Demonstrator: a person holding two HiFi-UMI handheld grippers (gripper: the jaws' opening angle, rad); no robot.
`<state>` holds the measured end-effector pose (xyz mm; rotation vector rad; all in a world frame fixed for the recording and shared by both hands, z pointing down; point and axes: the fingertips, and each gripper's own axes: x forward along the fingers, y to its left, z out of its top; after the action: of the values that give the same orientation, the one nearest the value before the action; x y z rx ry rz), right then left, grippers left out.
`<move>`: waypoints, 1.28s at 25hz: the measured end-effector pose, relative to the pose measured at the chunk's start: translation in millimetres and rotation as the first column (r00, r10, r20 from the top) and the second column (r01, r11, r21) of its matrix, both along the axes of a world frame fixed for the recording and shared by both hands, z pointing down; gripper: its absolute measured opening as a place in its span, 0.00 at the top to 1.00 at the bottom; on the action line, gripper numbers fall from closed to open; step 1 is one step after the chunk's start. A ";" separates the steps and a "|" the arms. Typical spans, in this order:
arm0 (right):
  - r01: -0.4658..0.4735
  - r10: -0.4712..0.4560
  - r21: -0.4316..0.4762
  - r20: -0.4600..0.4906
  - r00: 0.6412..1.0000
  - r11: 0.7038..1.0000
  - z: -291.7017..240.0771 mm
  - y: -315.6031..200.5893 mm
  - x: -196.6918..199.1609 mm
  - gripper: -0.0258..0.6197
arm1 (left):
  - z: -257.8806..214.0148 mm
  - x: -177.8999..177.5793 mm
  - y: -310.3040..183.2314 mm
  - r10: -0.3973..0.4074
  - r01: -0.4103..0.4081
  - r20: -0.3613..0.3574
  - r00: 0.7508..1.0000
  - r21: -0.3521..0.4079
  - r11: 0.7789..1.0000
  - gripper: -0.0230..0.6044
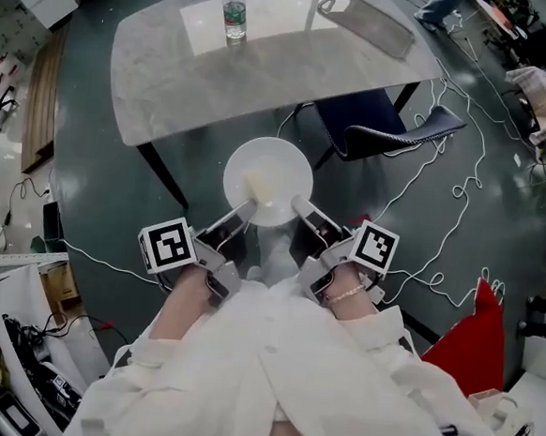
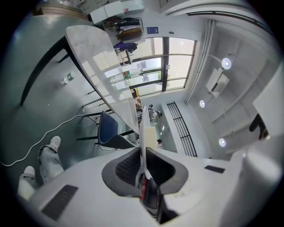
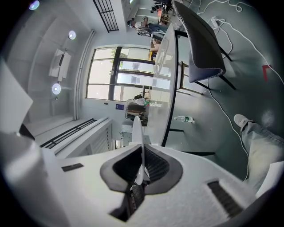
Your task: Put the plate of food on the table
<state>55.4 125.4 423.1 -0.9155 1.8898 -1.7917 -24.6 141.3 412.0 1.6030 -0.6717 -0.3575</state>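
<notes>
The left gripper [image 1: 245, 210] and right gripper [image 1: 300, 206] jaws clamp opposite rims of the round white plate of pale food [image 1: 269, 176], held over the dark floor [image 1: 105, 199] just short of the grey marble tabletop [image 1: 172, 63], where the clear plastic bottle [image 1: 235, 12] has an unreadable label.

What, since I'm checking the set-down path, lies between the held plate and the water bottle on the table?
In the head view, only a sliver of floor and bare table separate plate and bottle.
</notes>
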 end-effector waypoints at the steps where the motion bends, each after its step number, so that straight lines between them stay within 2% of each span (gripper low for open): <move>1: 0.004 -0.004 -0.006 0.006 1.000 1.000 0.3 -10.0 -1.2 0.94 | 0.0 -0.5 -10.1 -0.003 0.003 -0.002 1.000 0.001 1.000 0.91; 6: 0.044 -0.044 -0.033 -0.005 0.999 0.999 5.7 -61.9 -2.4 0.94 | 7.5 -1.9 -59.4 -0.020 0.020 0.001 1.000 -0.034 0.999 0.91; 11: 0.099 -0.099 -0.028 -0.023 0.995 0.995 -1.8 -124.5 -5.6 0.94 | -0.3 -3.6 -118.4 -0.079 0.079 -0.004 0.997 -0.033 0.996 0.91; 16: 0.137 -0.138 -0.033 -0.015 0.990 0.990 -7.3 -216.4 -4.2 0.94 | -4.5 -2.0 -205.9 -0.129 0.129 -0.003 0.992 -0.041 0.991 0.91; 23: 0.179 -0.179 -0.009 -0.005 0.984 0.984 -11.1 -261.2 -0.7 0.94 | -10.9 4.9 -248.8 -0.170 0.170 -0.015 0.985 -0.003 0.986 0.91; 27: 0.211 -0.211 -0.005 -0.035 0.977 0.977 -7.7 -291.1 2.1 0.94 | -4.6 8.1 -275.7 -0.204 0.204 -0.001 0.979 -0.021 0.979 0.91; 32: 0.223 -0.224 -0.046 -0.035 0.974 0.974 -0.3 -301.6 -0.1 0.94 | 0.9 6.2 -285.0 -0.217 0.217 0.006 0.976 -0.048 0.975 0.91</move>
<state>55.3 -176.2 422.8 -0.7836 2.0580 -1.9611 -18.5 -143.7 412.9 1.4868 -0.8533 -0.4972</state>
